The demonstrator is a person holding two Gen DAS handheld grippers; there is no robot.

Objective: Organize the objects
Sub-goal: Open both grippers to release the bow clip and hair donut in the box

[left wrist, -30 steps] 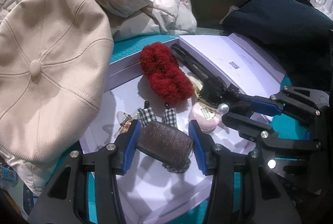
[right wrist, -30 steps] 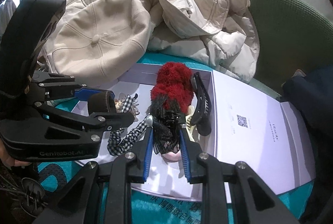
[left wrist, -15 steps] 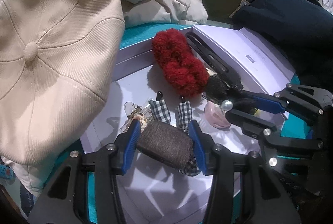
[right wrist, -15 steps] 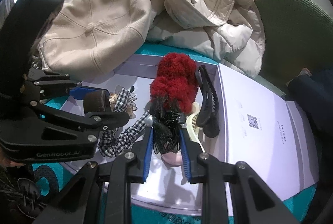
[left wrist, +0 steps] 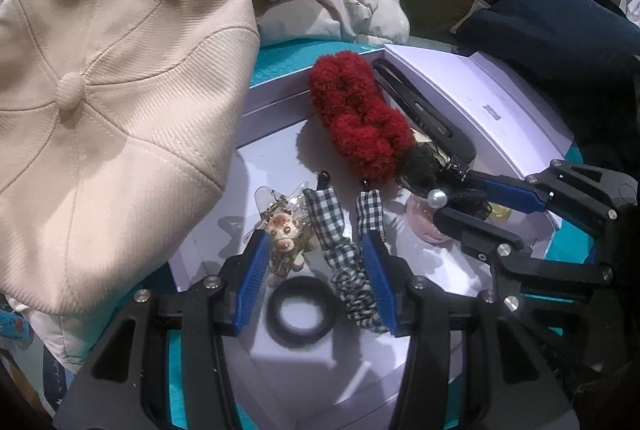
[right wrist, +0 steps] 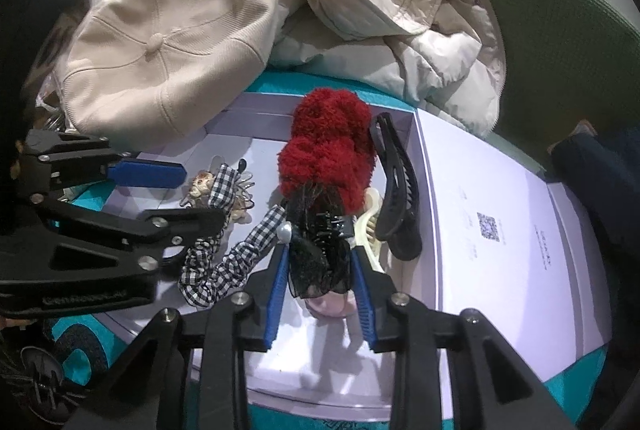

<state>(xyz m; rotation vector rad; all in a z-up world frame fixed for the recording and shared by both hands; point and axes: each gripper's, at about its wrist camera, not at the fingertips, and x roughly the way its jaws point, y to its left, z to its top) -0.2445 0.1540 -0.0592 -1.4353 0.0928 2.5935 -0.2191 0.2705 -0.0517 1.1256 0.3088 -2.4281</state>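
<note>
An open lavender box [left wrist: 276, 154] [right wrist: 248, 106] holds hair accessories. My left gripper [left wrist: 316, 258] [right wrist: 192, 194] is open over it; a black ring hair tie [left wrist: 300, 310] lies flat on the box floor below its fingers. A bear clip [left wrist: 282, 230] and a checked scrunchie [left wrist: 344, 262] [right wrist: 228, 262] also lie between them. My right gripper [right wrist: 320, 270] [left wrist: 460, 198] is opening its jaws. A black mesh clip with a pearl [right wrist: 316, 254] [left wrist: 424, 170] sits loose between them, on a pink item [right wrist: 328, 306]. A red fluffy scrunchie [left wrist: 360, 126] and a long black claw clip [right wrist: 396, 190] lie behind.
A beige cap [left wrist: 100, 90] [right wrist: 160, 50] overlaps the box's left side, with a cream jacket [right wrist: 380, 10] behind it. The box lid [right wrist: 500, 230] lies to the right. A green chair back [right wrist: 560, 30] and a dark cushion [left wrist: 560, 38] close off the far right.
The dark hair tie has left the left gripper's pads and now lies flat in the box. The right jaws have widened around the mesh clip.
</note>
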